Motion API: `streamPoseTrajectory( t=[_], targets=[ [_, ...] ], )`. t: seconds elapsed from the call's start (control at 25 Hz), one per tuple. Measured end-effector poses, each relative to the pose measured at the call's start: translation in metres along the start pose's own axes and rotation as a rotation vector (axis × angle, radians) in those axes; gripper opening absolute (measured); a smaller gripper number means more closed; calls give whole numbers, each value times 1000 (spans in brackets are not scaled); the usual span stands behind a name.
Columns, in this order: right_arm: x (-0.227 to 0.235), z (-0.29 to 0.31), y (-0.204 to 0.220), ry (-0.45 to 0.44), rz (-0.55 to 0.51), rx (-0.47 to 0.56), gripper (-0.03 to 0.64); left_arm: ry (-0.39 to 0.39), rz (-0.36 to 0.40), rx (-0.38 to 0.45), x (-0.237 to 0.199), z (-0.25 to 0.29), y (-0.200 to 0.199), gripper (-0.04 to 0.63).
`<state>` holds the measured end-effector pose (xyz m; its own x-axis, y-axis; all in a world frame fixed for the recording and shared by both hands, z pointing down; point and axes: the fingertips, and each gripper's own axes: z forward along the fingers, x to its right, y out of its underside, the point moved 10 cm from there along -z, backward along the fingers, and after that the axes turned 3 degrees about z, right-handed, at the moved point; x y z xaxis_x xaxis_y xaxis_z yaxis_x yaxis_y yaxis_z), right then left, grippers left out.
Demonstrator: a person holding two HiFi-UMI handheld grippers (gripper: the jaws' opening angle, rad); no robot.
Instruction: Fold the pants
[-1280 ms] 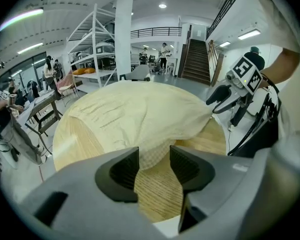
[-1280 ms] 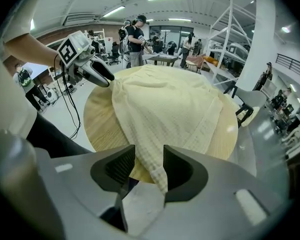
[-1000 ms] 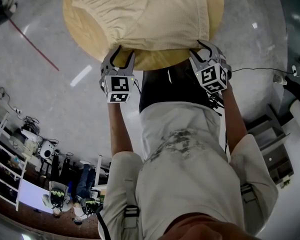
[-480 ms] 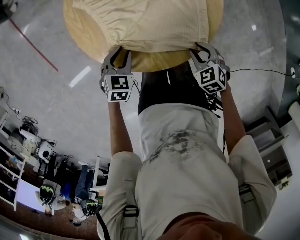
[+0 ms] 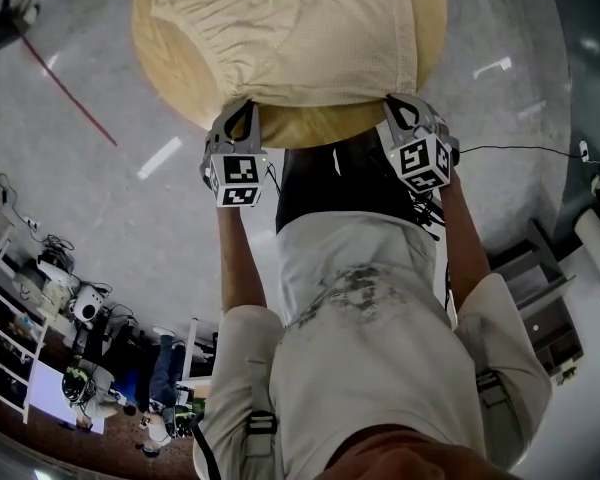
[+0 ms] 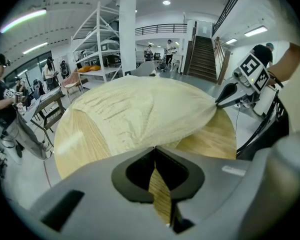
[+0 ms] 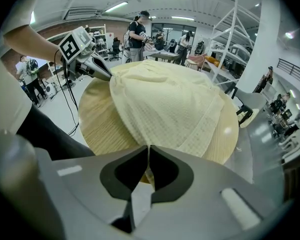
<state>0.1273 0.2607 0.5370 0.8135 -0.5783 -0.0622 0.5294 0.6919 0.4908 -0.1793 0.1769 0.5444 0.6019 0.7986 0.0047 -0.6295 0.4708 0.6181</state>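
Observation:
Pale yellow pants lie spread over a round wooden table. My left gripper sits at the cloth's near left corner, shut on the hem; in the left gripper view its jaws meet on the fabric edge. At the near right corner my right gripper has its jaws closing, the pads pinching the hem at the tips. Each gripper also shows in the other's view, the right gripper and the left gripper, nipping a cloth corner.
The person's torso stands against the table's near edge. A red floor line runs at left, a cable and grey cabinet at right. White shelving, chairs and bystanders surround the table.
Both grippers' jaws went from spread wide to closed on the pants' near hem. The hands stayed in place.

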Motion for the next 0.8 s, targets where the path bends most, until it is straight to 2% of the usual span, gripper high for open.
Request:
streamPoseTrajectory(
  t=[0.36, 0.8],
  targets=[
    [0, 0, -5, 2, -7, -1, 17, 31, 7, 7, -6, -4, -1, 14],
    [-8, -8, -19, -1, -35, 3, 15, 32, -24, 24, -13, -22, 8, 12]
  ],
)
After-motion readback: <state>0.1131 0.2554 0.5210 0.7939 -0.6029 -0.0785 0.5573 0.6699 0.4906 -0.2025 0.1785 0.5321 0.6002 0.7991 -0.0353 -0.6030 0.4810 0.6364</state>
